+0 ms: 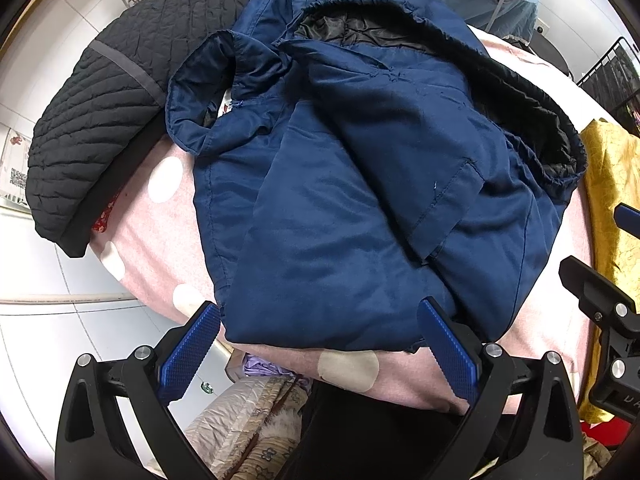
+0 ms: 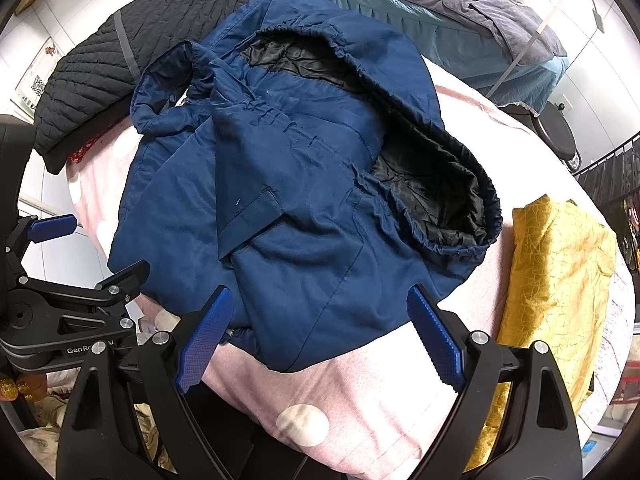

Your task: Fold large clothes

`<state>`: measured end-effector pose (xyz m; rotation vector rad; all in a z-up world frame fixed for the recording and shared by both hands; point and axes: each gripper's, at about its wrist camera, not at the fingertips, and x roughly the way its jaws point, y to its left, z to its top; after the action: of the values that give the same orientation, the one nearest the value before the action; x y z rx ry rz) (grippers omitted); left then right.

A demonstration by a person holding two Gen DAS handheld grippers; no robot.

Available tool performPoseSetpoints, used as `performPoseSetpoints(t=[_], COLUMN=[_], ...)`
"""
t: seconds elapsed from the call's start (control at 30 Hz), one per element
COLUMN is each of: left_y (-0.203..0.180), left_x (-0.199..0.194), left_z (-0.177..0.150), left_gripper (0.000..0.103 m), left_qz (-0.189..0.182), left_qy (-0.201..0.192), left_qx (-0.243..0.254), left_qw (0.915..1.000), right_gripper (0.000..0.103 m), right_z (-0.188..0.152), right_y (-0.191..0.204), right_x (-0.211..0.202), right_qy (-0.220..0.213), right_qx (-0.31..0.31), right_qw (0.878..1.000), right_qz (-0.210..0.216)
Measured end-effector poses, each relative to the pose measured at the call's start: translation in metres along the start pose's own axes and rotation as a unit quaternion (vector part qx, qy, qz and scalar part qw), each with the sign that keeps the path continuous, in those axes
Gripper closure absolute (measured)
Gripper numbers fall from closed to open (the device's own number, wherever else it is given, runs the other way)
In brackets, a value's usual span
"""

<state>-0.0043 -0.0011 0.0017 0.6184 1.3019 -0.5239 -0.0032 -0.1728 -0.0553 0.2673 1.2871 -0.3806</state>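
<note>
A navy blue padded jacket (image 1: 340,200) with black lining lies partly folded on a pink spotted blanket (image 1: 160,220); it also shows in the right wrist view (image 2: 288,208). Its black-lined hem opening (image 2: 432,188) faces right. My left gripper (image 1: 320,344) is open and empty, just above the jacket's near edge. My right gripper (image 2: 320,328) is open and empty, over the jacket's near corner. The left gripper also shows at the left of the right wrist view (image 2: 88,252). The right gripper's body shows at the right edge of the left wrist view (image 1: 612,320).
A black quilted garment (image 1: 92,120) lies at the far left, hanging off the blanket's edge. A folded mustard-yellow cloth (image 2: 556,280) lies on the right. A grey-blue bed (image 2: 460,12) stands behind. White tiled floor (image 1: 48,340) lies to the left.
</note>
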Motion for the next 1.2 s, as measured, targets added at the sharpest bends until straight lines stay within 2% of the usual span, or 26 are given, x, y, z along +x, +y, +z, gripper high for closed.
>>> performPoseSetpoints(t=[0.5,1.2], left_y=[-0.0006,-0.0008], left_x=[-0.0037,0.0007], left_z=[-0.0005,0.0002], left_gripper=[0.007,0.007], left_qz=[-0.015,0.003], left_qy=[-0.009,0.003], left_qx=[0.0,0.003], left_qw=[0.9999,1.0], right_gripper=[0.015,0.015], right_z=[-0.0005,-0.0007], right_y=[-0.0008,-0.0016], right_x=[-0.0002,-0.0003], right_qy=[-0.001,-0.002], right_qx=[0.0,0.0], right_qw=[1.0,1.0], right_qz=[0.003,0.003])
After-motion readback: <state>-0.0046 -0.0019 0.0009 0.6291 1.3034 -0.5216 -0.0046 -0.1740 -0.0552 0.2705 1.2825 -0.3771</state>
